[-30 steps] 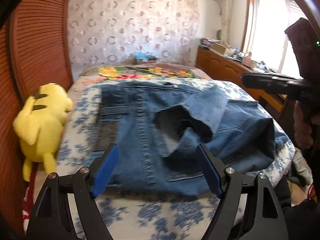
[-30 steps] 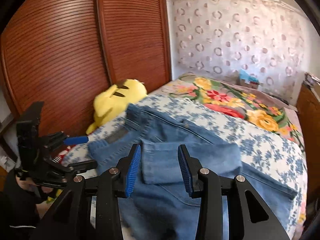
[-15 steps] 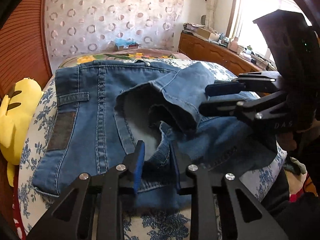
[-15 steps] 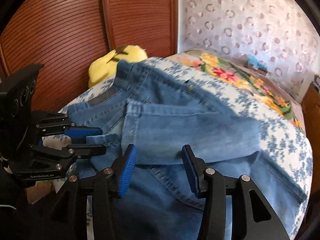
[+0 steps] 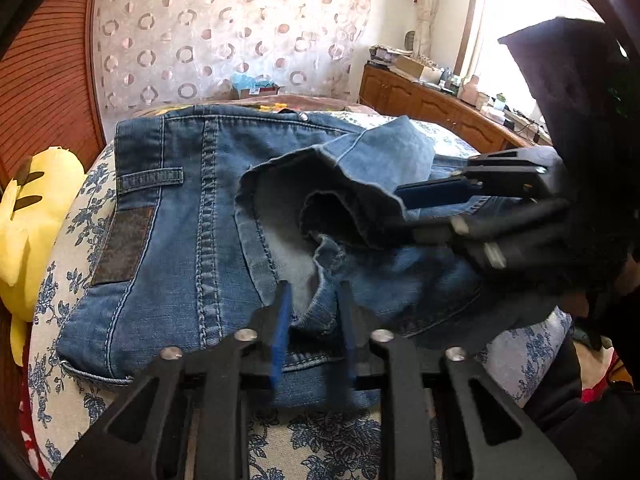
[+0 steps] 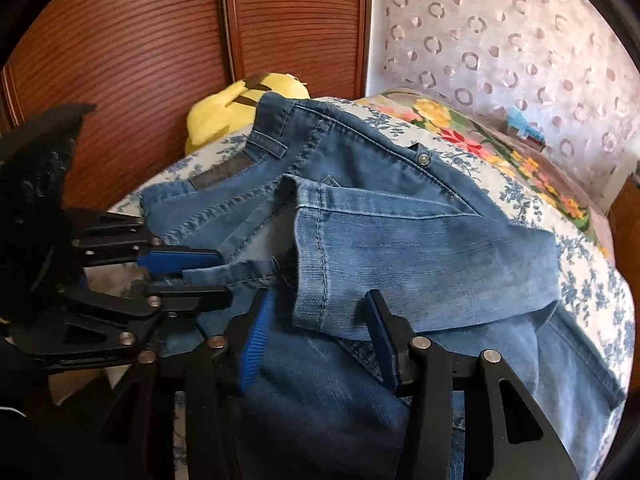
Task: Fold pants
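Observation:
Blue denim pants (image 5: 192,208) lie on the bed, waistband at the far side, one leg folded back over the seat. My left gripper (image 5: 314,320) is at the near edge, its jaws closing, and the pads pinch a raised hem of the lower leg. From the right wrist view the left gripper (image 6: 200,276) holds that hem from the left. My right gripper (image 6: 320,340) straddles the cuff of the folded leg (image 6: 400,248). Its jaws are closing, but the pads stand apart from the cloth. In the left wrist view the right gripper (image 5: 408,212) reaches in from the right.
A yellow plush toy (image 5: 32,220) lies against the wooden slatted doors (image 6: 120,60) on the bed's left. The blue-flowered bedspread (image 5: 320,440) shows at the near edge. A flowered blanket (image 6: 480,140) covers the far end. A cluttered wooden cabinet (image 5: 432,108) stands under the window at right.
My left gripper came down to the near hem and closed from wide open onto it. The right gripper moved forward and down over the folded leg's cuff.

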The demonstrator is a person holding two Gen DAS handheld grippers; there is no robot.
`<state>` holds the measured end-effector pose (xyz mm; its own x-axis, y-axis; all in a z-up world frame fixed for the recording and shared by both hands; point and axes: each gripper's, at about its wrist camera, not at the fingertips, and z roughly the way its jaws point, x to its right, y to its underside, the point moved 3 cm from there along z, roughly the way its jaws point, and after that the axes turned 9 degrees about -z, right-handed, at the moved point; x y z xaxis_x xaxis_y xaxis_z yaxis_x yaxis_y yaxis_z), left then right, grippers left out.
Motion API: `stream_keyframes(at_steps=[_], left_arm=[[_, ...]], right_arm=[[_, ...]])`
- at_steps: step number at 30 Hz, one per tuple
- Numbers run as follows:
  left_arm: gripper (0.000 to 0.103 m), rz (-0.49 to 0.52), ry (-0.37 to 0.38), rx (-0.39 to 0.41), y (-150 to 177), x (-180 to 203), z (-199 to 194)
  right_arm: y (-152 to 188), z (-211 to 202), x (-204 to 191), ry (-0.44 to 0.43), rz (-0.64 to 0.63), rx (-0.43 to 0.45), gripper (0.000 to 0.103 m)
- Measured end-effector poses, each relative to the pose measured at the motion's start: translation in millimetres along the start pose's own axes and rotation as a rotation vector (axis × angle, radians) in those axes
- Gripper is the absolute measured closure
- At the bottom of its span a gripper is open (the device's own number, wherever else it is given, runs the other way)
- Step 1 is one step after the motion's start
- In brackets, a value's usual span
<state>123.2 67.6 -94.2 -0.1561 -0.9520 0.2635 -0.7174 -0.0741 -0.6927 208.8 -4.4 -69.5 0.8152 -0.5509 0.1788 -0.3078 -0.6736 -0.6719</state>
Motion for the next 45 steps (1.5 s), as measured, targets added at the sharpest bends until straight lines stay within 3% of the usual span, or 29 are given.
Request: stream_keyframes(at_steps=[2,11,17,20,23,24,30,32,36,39,41,43,45], left_arm=[[0.092,0.009,0.008,0.022,0,3,-7],[0.095,-0.037,0.000,0.171,-7,-9,-76],[0.095,-0.071,-0.059,0.212,-7,-41,-102],[0.095,-0.085,-0.097,0.195,-5,-55,-98],[0.095,-0.076,-0.150,0.160,-1,-63,-90],[0.095,-0.080,-0.143,0.156,0,-64,-90],[0.095,-0.085,-0.129,0.127,8,-67,-86],[0.091,-0.086,-0.129,0.119,10,-68,-85],[0.084,-0.081,-0.142,0.118,7,-64,-90],[0.073,-0.073,-0.163,0.123,4,-63,-91],[0.055,-0.078,-0.158,0.130,2,-64,-90],[0.055,-0.075,-0.157,0.128,-1,-63,-89],[0.055,-0.068,-0.164,0.125,-2,-61,-86]], right_arm=[[-6,-5,7,0.012,-0.002,0.012,0.094],[-87,-47,30,0.146,-0.082,0.119,0.099],[-135,-26,12,0.117,-0.132,0.144,0.099],[-146,-3,6,0.079,-0.132,0.133,0.098],[-144,10,13,-0.013,-0.101,0.118,0.076],[-143,14,17,-0.008,-0.088,0.116,0.063],[-128,9,39,-0.008,-0.017,0.128,0.060],[-120,7,50,-0.007,0.007,0.138,0.055],[-107,-10,55,-0.032,0.031,0.177,0.035],[-103,-10,57,-0.056,0.032,0.187,0.034],[-101,-7,57,-0.111,0.044,0.198,0.034],[-99,-8,55,-0.182,0.051,0.200,0.031],[-98,-9,53,-0.173,0.049,0.202,0.031]])
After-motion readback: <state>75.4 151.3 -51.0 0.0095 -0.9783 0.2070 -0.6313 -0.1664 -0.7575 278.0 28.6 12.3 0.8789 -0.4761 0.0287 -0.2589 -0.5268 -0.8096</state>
